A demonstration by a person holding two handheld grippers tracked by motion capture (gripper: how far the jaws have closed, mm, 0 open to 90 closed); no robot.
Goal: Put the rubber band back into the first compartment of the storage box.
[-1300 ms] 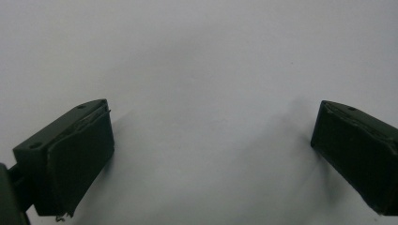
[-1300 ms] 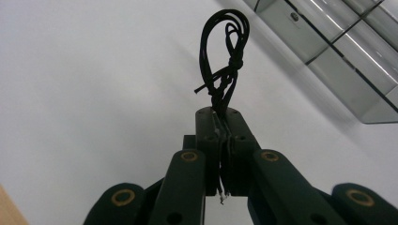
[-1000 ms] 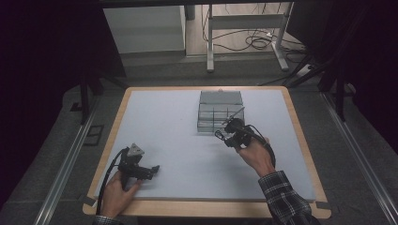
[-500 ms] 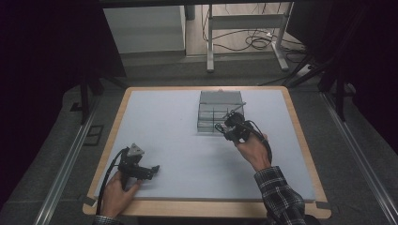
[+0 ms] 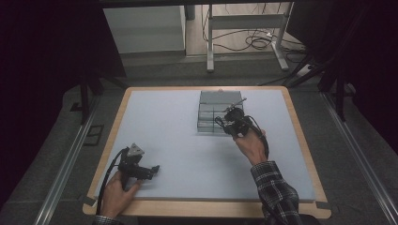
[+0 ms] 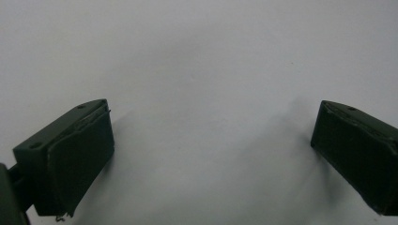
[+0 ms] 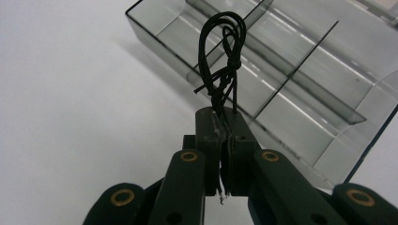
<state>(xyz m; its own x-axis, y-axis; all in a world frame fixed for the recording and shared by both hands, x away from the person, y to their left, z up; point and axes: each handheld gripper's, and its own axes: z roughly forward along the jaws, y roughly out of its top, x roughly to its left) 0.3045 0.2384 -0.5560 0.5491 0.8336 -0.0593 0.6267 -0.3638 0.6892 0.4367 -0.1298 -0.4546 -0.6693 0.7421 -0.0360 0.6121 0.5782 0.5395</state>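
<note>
A clear grey plastic organiser box [image 5: 213,110] with compartments stands on the white table top, right of the middle. My right gripper [image 5: 226,121] hovers at its near right corner, shut on a small black twisted wire tie [image 7: 222,70] whose loops stick up past the jaw tips over a front compartment of the organiser box [image 7: 300,79]. My left gripper [image 5: 155,169] rests near the table's front left corner, held by a hand. Its two black pads [image 6: 77,159] stand wide apart over bare white surface, nothing between them.
The white mat [image 5: 178,140] lies on a wood-edged table [image 5: 211,208]. Beyond the far edge are a table frame's legs [image 5: 210,42] and cables [image 5: 256,42] on the floor. A plaid sleeve [image 5: 274,192] reaches in from the bottom right.
My right gripper has moved with the wire tie up the picture, from just in front of the organiser box to over its near right corner. The left gripper has stayed put.
</note>
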